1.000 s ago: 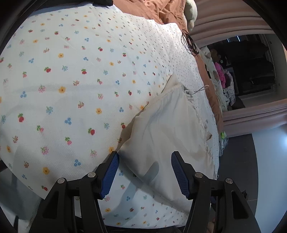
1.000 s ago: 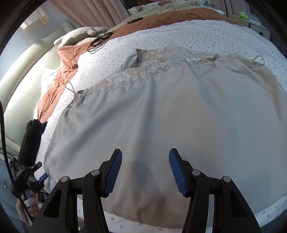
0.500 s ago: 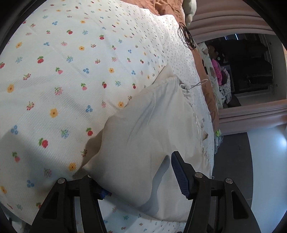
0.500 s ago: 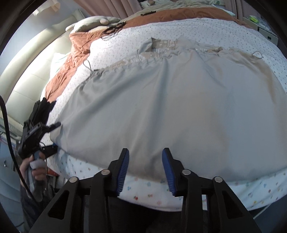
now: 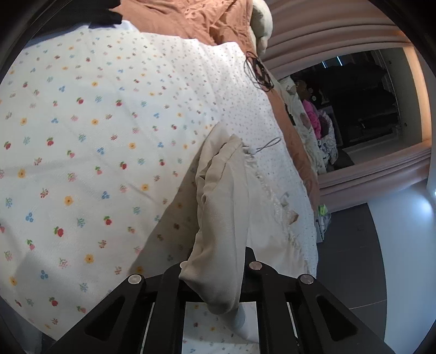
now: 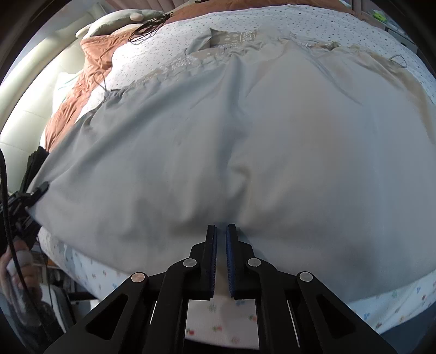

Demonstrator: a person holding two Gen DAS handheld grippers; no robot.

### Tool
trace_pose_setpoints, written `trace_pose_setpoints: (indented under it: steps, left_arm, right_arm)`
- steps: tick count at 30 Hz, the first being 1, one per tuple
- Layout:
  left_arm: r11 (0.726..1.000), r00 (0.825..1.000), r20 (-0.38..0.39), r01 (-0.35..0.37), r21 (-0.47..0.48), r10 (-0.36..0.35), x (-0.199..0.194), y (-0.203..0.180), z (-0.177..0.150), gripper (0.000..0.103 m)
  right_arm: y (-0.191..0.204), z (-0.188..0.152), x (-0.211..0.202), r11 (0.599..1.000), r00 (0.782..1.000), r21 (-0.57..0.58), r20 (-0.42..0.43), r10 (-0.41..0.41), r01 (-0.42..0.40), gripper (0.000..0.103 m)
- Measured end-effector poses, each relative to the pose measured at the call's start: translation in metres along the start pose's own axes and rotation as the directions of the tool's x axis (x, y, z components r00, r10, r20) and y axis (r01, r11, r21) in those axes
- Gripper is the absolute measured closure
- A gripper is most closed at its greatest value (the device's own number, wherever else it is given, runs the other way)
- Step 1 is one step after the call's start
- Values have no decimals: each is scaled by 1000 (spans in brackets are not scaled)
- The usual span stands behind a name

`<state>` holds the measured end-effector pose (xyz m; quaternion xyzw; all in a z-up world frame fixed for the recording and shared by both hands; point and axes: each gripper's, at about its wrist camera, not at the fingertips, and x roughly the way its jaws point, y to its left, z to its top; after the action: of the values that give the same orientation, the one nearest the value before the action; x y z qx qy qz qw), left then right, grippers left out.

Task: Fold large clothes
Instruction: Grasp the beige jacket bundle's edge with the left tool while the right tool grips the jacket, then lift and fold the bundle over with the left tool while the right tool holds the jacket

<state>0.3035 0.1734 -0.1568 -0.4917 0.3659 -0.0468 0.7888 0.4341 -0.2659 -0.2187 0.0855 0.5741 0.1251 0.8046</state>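
Pale grey-beige matt woven cloth garment (image 6: 245, 141), soft, creased; lace-textured trim at 12 o'clock. White floral-print waffle-textured cotton bedsheet (image 5: 81, 163), matt. Rust-brown crinkled quilt (image 5: 190, 19). Black matt plastic right hand-held gripper (image 6: 221, 231), blue ribbed pads (image 6: 230, 261).

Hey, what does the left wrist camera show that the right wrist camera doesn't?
Only the left wrist view shows the pale garment bunched into a raised ridge running into the left claw, plus a dark mirror or opening beyond the bed.

Only the right wrist view shows the garment's full spread, its patterned lace-like top edge, and the right claw shut on the near hem.

Both show the floral sheet, the rust-orange blanket and a black cable.
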Motion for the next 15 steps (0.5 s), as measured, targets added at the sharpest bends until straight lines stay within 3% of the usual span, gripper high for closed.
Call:
trace_pose_setpoints:
  steps: [6, 15]
  left_arm:
    - [994, 997, 24, 68, 85, -71, -11, -51, 1, 95]
    - [961, 980, 3, 196, 195, -200, -18, -131, -1, 95]
  right_arm:
    - [-10, 20, 6, 998, 999, 51, 32, 26, -28, 96]
    - [-28, 27, -8, 982, 987, 115, 77, 139, -148, 96]
